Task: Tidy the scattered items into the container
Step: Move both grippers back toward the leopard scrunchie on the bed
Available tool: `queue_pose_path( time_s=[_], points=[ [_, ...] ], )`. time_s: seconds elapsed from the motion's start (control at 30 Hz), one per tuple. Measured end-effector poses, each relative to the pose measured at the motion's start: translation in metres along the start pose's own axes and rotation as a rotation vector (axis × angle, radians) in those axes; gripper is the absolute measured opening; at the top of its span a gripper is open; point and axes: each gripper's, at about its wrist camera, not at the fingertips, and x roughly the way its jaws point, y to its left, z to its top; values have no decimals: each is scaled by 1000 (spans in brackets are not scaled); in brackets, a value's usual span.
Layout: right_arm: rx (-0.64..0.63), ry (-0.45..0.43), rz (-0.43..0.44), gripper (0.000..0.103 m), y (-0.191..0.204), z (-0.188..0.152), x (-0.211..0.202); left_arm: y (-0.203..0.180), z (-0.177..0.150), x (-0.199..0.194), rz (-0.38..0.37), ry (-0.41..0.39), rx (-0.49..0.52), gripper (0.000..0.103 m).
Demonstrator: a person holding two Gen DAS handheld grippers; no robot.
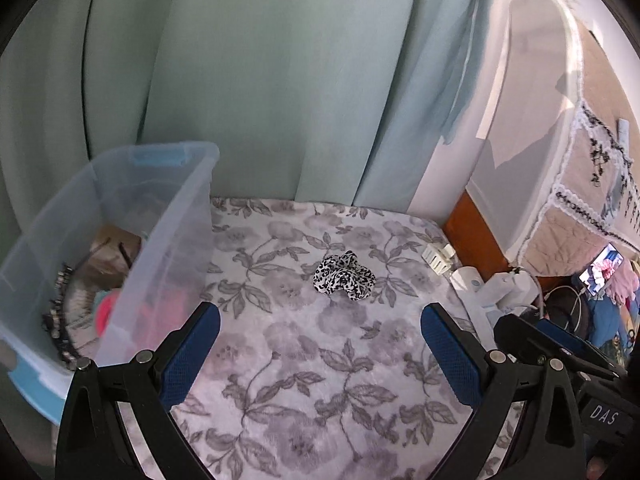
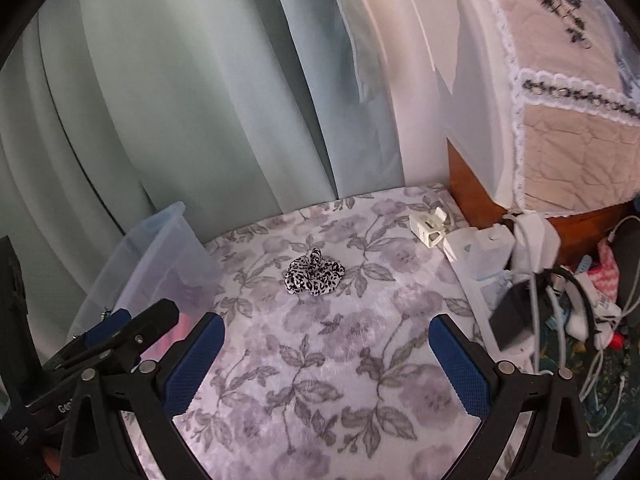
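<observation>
A black-and-white spotted scrunchie point(image 1: 343, 277) point(image 2: 313, 273) lies alone on the floral blanket point(image 1: 304, 344) point(image 2: 320, 352). A clear plastic container point(image 1: 120, 240) point(image 2: 152, 264) stands at the left, holding a beaded headband, a pink item and other accessories. My left gripper point(image 1: 320, 320) is open, its blue pads wide apart, short of the scrunchie. My right gripper point(image 2: 326, 330) is open too, nothing between its fingers, with the scrunchie ahead and slightly left. Each gripper shows at the edge of the other's view.
A white hair claw point(image 1: 437, 257) point(image 2: 429, 226) lies at the blanket's far right corner. Chargers, cables and white boxes point(image 2: 520, 264) crowd the right edge beside a wooden frame point(image 2: 472, 184). Pale green curtains point(image 1: 260, 80) hang behind. A lit phone point(image 1: 602, 272) sits far right.
</observation>
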Motion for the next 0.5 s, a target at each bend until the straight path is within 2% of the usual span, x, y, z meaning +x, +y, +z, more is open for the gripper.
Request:
queue_pose_path(
  time_s=[0.13,0.33,0.5],
  points=[
    [-13,-34,-34,103,-4,2,21,4,2,25,-12,15,-6,101],
    [-42,-12,-42,103,-14,16,49,6,8,63,-69,50,-15,101],
    [-57,-17,-78,103,-22,35,71,-5,11,93,-53,85,68,101]
  ],
)
